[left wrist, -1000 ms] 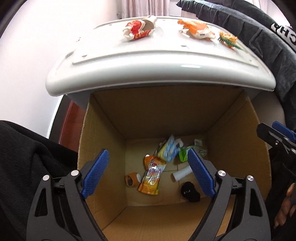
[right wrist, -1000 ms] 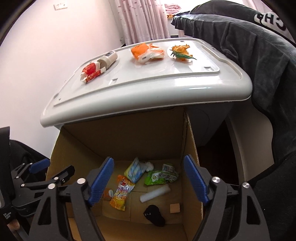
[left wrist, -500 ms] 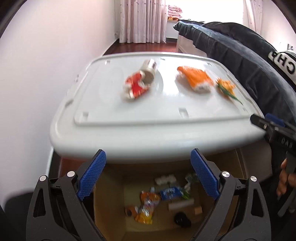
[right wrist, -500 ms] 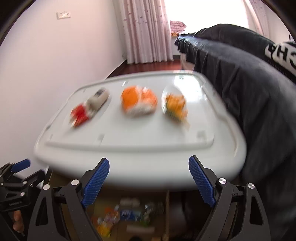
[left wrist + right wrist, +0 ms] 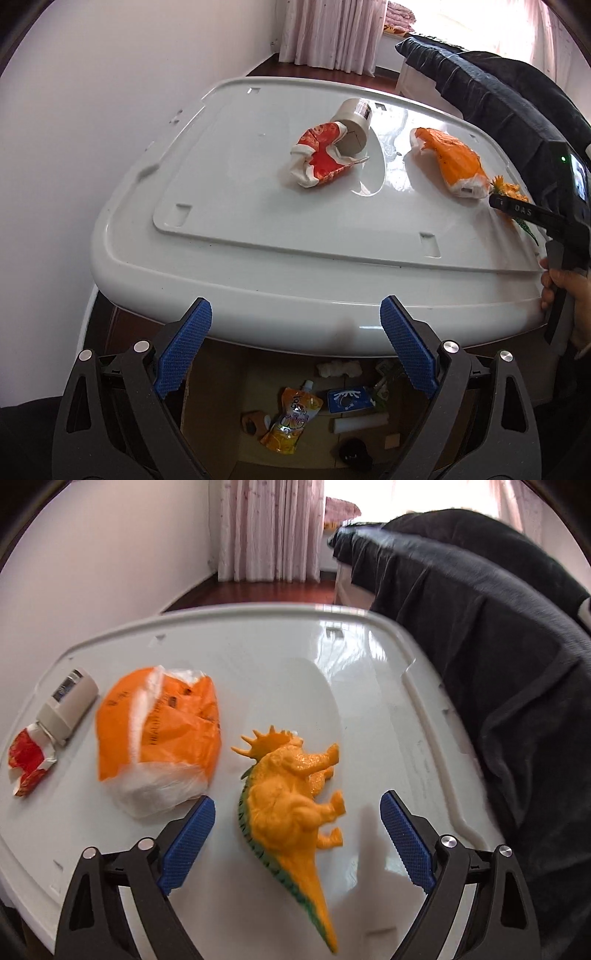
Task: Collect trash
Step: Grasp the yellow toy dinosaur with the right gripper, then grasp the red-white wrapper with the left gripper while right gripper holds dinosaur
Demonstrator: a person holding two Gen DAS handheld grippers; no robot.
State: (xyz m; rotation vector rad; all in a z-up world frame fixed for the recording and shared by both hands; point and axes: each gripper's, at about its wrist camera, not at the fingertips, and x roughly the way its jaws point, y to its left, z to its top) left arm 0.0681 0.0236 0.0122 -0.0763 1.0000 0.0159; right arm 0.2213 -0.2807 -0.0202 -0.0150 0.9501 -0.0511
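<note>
While both hover above the white worktop (image 5: 369, 672) | right gripper (image 5: 297, 843) fingers spread wide, empty — orange dinosaur toy (image 5: 291, 797) lies between, lower centre | left gripper (image 5: 295, 350) wide apart, empty — cardboard box (image 5: 221, 435) at frame bottom.

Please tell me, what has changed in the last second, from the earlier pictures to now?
Both tongs rose from over the cardboard box to the white lid. The right tongs moved forward and now stand open around the orange toy dinosaur, not yet closed on it. The left tongs hang open at the lid's near edge. The three things on the lid and the trash in the box lie as before.
</note>
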